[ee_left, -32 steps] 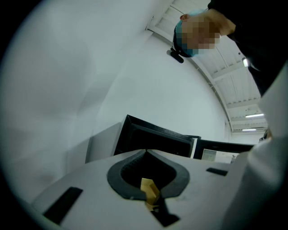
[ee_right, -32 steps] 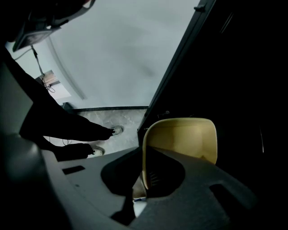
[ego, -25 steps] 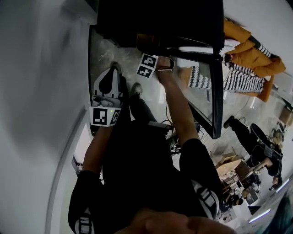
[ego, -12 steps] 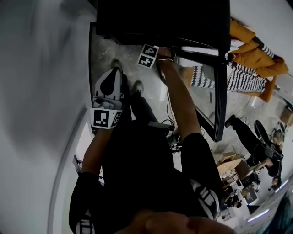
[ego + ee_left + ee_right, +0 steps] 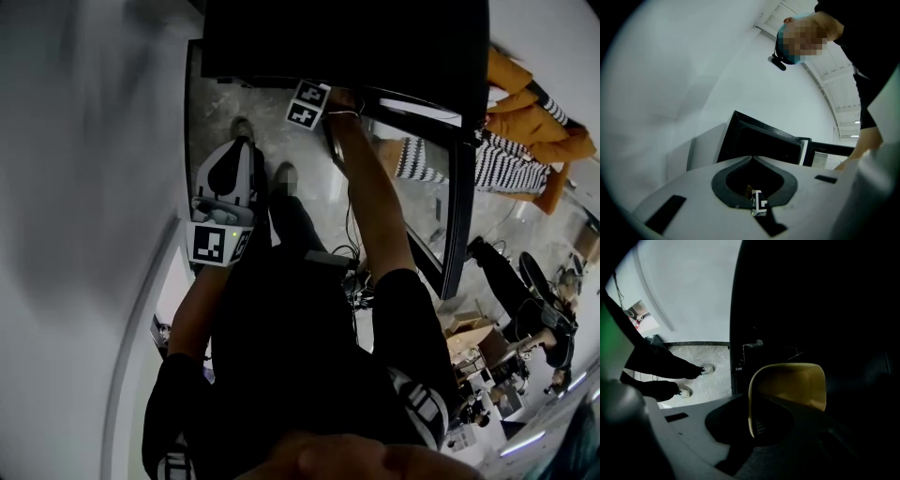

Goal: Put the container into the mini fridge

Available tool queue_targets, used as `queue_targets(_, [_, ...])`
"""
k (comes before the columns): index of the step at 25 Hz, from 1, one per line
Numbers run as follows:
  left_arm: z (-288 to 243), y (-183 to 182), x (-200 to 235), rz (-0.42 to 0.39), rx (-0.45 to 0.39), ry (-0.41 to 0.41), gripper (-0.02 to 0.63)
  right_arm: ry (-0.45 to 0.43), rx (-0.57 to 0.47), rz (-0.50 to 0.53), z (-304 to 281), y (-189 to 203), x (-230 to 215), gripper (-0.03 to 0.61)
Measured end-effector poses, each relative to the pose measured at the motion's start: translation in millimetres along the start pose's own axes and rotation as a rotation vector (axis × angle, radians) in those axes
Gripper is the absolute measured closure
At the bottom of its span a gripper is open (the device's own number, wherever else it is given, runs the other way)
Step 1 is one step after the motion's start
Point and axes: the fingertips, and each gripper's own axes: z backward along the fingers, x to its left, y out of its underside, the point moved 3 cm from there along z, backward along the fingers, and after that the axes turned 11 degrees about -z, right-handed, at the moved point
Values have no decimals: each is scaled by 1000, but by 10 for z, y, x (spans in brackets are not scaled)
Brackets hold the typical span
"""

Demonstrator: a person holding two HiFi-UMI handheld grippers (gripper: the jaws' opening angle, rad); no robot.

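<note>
Container [image 5: 787, 385], yellow, clamped by right tool [image 5: 757, 425] inside mini fridge [image 5: 337, 37]; left tool [image 5: 751, 158] together.

I find the mini fridge [image 5: 337, 42] directly ahead, its door [image 5: 455, 206] swung out to the right. My right claw [image 5: 783, 404] is inside the cabinet, with the container [image 5: 792, 380] between its jaws. My left claw [image 5: 236, 148] sits outside, left of the opening, over the floor [image 5: 211, 112].
</note>
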Motion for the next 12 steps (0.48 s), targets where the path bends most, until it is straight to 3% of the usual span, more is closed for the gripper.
queue_targets(6, [-25, 28, 79, 4, 3, -15, 609, -60, 14, 14, -197, 18, 93, 572])
queue_targets(12, [-31, 42, 72, 9, 8, -20, 609, -23, 22, 10, -116, -31, -44, 572])
